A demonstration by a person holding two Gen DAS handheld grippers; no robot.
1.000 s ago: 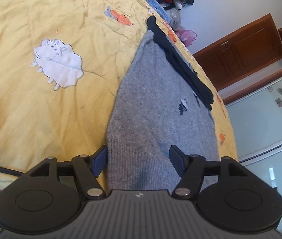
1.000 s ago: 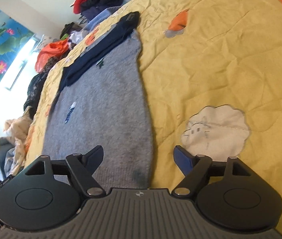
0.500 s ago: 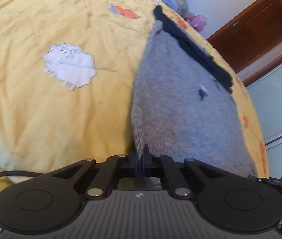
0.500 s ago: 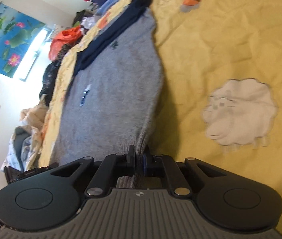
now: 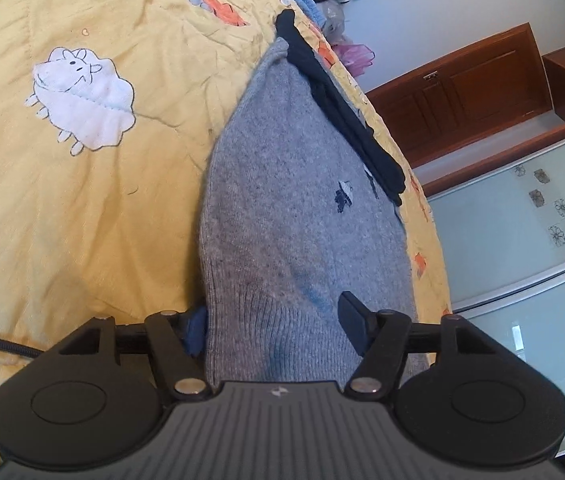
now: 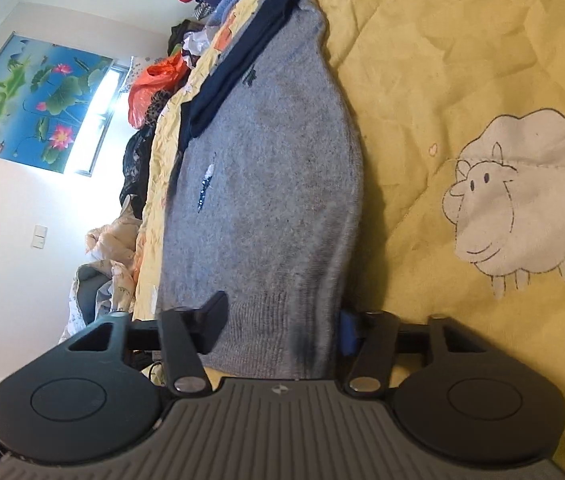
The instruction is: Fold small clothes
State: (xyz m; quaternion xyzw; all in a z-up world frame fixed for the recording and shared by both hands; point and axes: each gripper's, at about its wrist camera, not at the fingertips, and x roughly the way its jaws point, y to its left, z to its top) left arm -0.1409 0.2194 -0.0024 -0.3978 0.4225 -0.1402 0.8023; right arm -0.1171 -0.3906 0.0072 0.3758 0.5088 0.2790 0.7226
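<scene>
A small grey knitted sweater with a dark navy trim lies flat on a yellow quilt. It also shows in the right wrist view, with the navy trim along its far side. My left gripper is open, its jaws astride the ribbed hem at one corner. My right gripper is open too, astride the ribbed hem at the other corner. Neither holds the cloth.
The quilt has sheep patches beside the sweater. Piles of clothes lie along the bed's far edge. A wooden cabinet and glass doors stand past the bed's edge.
Half a second ago both grippers were shut on the sweater's hem corners. Both have now opened and let the hem go; it lies flat between their jaws.
</scene>
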